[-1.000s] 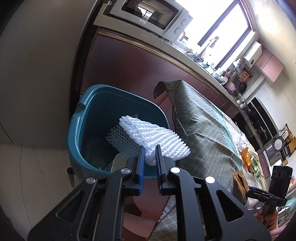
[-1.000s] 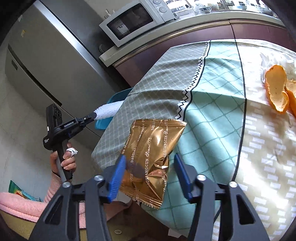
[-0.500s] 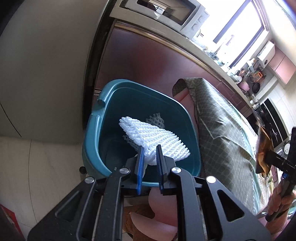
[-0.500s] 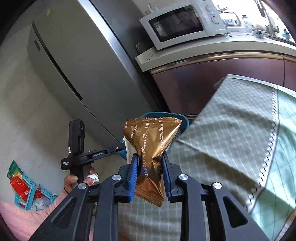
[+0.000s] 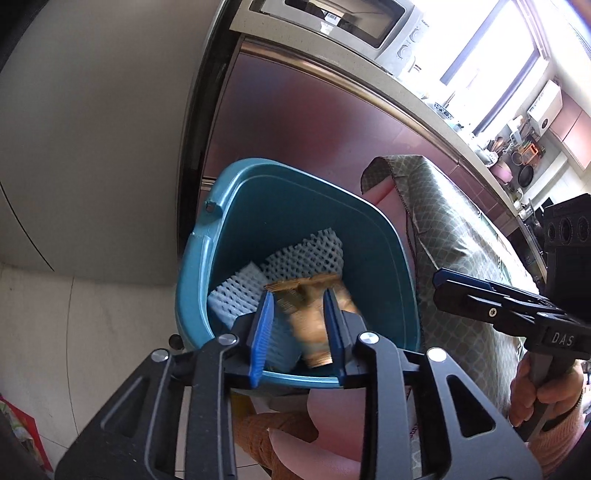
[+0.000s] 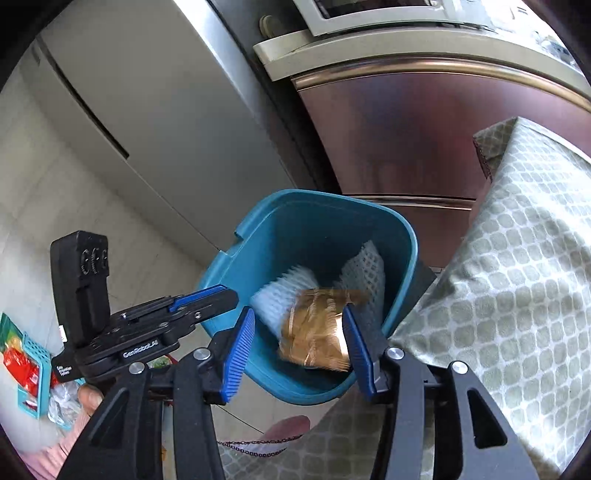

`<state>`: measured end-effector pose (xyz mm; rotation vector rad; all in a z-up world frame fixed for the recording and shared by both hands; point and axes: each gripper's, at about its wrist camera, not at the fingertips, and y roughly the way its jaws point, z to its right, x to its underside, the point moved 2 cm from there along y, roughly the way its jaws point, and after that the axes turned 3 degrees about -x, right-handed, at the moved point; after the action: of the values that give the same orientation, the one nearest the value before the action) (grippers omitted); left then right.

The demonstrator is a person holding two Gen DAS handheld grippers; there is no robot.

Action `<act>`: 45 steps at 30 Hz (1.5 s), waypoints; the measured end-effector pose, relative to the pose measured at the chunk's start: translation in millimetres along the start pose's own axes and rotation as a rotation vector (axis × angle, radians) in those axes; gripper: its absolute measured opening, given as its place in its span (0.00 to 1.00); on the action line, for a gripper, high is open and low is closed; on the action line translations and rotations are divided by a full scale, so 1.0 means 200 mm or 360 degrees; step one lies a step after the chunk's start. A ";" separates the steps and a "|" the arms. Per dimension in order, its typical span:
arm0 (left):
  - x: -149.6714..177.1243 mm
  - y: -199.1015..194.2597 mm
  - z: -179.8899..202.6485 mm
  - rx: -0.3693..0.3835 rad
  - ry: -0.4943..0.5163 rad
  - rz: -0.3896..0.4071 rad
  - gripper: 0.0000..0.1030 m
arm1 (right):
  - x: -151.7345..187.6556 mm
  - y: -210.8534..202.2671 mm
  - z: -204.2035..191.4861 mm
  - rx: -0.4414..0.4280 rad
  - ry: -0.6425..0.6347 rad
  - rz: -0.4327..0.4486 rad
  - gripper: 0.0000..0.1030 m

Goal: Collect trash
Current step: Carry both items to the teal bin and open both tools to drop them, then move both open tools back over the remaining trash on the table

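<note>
A teal bin (image 5: 207, 251) (image 6: 236, 258) stands on the floor beside the table. Inside it lie a white foam net (image 5: 310, 251) (image 6: 365, 269) and a second foam net (image 5: 236, 299) (image 6: 284, 291), blurred. A gold snack wrapper (image 6: 314, 332) (image 5: 310, 306) is dropping into the bin, blurred, loose between my right gripper's (image 6: 299, 314) blue pads. That gripper's jaws are opening and nothing is pressed. My left gripper (image 5: 297, 299) hovers over the bin's near rim, its jaws opening too and empty. Each gripper shows in the other's view: right gripper (image 5: 443, 280), left gripper (image 6: 225, 295).
The table (image 6: 517, 295) with a green checked cloth stands right of the bin. Behind the bin are a maroon cabinet (image 6: 406, 147), a microwave (image 5: 332, 22) on the counter and a grey fridge (image 6: 147, 92). A small teal basket (image 6: 33, 373) with red packets sits on the floor at left.
The left gripper opened and its foam net fell into the bin. The right gripper carried the gold wrapper over the bin, opened, and the wrapper is falling in.
</note>
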<state>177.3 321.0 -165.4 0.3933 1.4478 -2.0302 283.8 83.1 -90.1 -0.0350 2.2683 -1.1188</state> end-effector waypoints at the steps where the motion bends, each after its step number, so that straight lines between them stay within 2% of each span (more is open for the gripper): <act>1: 0.00 -0.01 0.01 -0.0011 0.0005 0.0006 0.28 | 0.01 -0.02 0.00 -0.0011 0.0005 0.0013 0.46; 7: -0.01 -0.07 0.08 0.0048 0.0047 0.0067 0.30 | 0.10 -0.21 0.00 -0.0090 0.0007 0.0115 0.48; 9: 0.00 -0.12 0.13 0.0083 0.0093 0.0099 0.36 | 0.15 -0.30 0.00 -0.0102 0.0001 0.0167 0.48; 15: 0.03 -0.24 0.40 0.0268 0.0280 0.0167 0.43 | 0.31 -0.62 0.02 -0.0079 0.0016 0.0366 0.50; 22: 0.13 -0.25 0.84 0.0497 0.0526 0.0108 0.46 | 0.55 -1.02 0.17 0.0148 0.0144 0.0610 0.51; 30: 0.30 -0.14 1.34 0.0697 0.0741 -0.0080 0.46 | 0.90 -1.42 0.43 0.0418 0.0420 0.0811 0.51; 38: 0.51 -0.01 1.76 0.0779 0.0871 -0.0250 0.46 | 1.22 -1.73 0.70 0.0688 0.0647 0.0965 0.51; 45: 0.56 0.14 1.99 0.0757 0.0915 -0.0343 0.46 | 1.43 -1.87 0.89 0.0824 0.0846 0.1049 0.56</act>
<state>151.0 -88.1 -106.3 1.1382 1.3363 -2.5740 56.7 -363.4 -44.1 1.2438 2.0536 -1.3860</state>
